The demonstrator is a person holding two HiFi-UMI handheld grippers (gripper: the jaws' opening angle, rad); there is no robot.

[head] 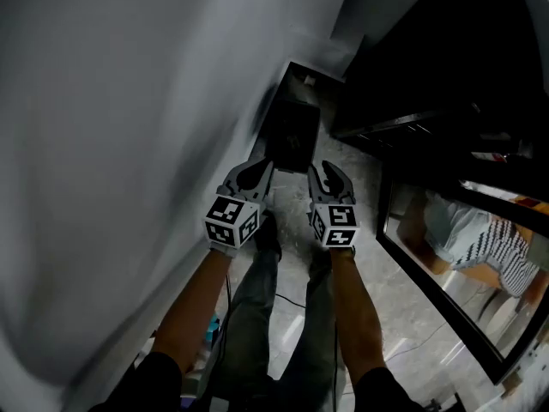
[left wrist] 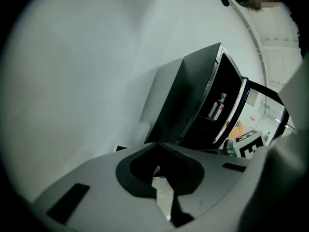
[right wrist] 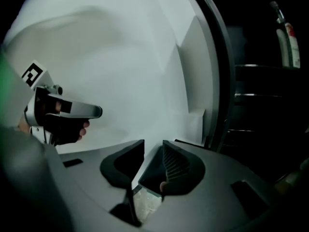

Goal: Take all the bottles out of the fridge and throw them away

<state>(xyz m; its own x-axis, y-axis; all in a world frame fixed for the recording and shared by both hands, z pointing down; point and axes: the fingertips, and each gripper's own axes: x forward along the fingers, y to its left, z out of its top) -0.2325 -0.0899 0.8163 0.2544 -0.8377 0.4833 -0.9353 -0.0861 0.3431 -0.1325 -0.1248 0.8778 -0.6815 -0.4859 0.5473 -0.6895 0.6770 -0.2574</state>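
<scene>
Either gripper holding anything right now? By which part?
Nothing is held. The left gripper has its jaws shut on nothing; the right gripper has its jaws apart, empty. A bottle stands in the fridge, untouched.

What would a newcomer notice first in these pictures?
Two hand-held grippers with marker cubes fill the middle: left gripper shut, right gripper a little open, both empty, pointing at a black bin by the white wall. Right of them, a bottle stands in the dark open fridge.
</scene>
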